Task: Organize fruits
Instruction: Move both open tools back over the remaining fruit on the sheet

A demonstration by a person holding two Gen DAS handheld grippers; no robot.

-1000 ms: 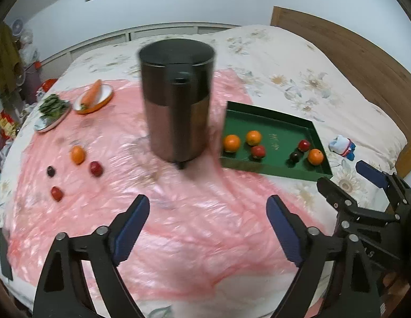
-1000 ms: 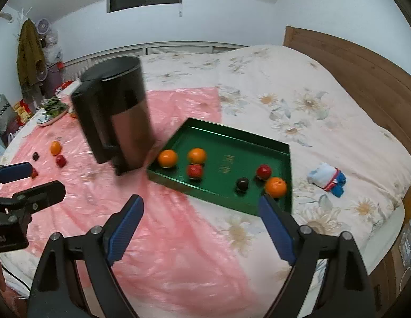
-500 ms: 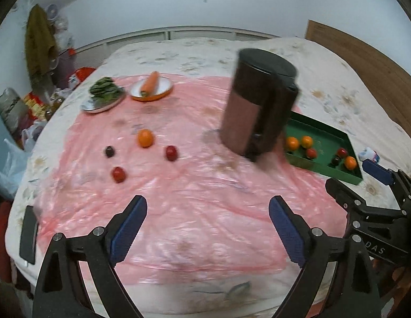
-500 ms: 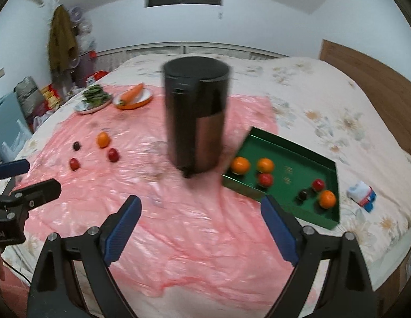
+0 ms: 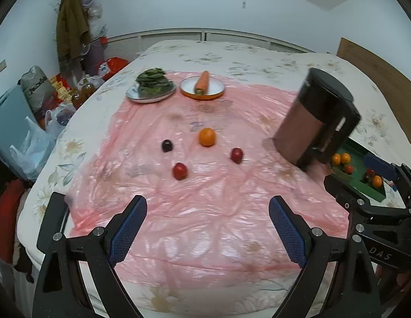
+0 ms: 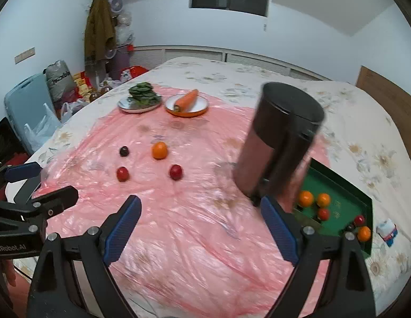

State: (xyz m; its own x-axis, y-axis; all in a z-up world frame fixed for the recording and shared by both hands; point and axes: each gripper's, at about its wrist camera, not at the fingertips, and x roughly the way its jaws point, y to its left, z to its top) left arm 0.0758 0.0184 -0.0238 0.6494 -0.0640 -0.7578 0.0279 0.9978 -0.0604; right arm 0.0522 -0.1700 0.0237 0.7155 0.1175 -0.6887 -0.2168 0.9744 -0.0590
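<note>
Loose fruits lie on the pink plastic sheet (image 5: 205,212): an orange (image 5: 206,137), a dark plum (image 5: 167,145) and two red fruits (image 5: 179,171) (image 5: 236,155). In the right wrist view they are the orange (image 6: 159,150), plum (image 6: 124,151) and red fruits (image 6: 122,173) (image 6: 176,172). A green tray (image 6: 340,185) at the right holds several oranges and red fruits; it also shows as the tray (image 5: 356,159). My left gripper (image 5: 207,226) is open and empty, short of the loose fruits. My right gripper (image 6: 200,224) is open and empty too.
A tall dark cylindrical bin (image 6: 279,140) stands between the loose fruits and the tray. At the far side are a plate of greens (image 5: 151,88) and a plate with a carrot (image 5: 202,86). Bags and clutter (image 5: 46,100) crowd the floor left of the bed.
Both views have swung left: the bin and tray slid to the right and the loose fruits came to the centre. Both grippers stay open.
</note>
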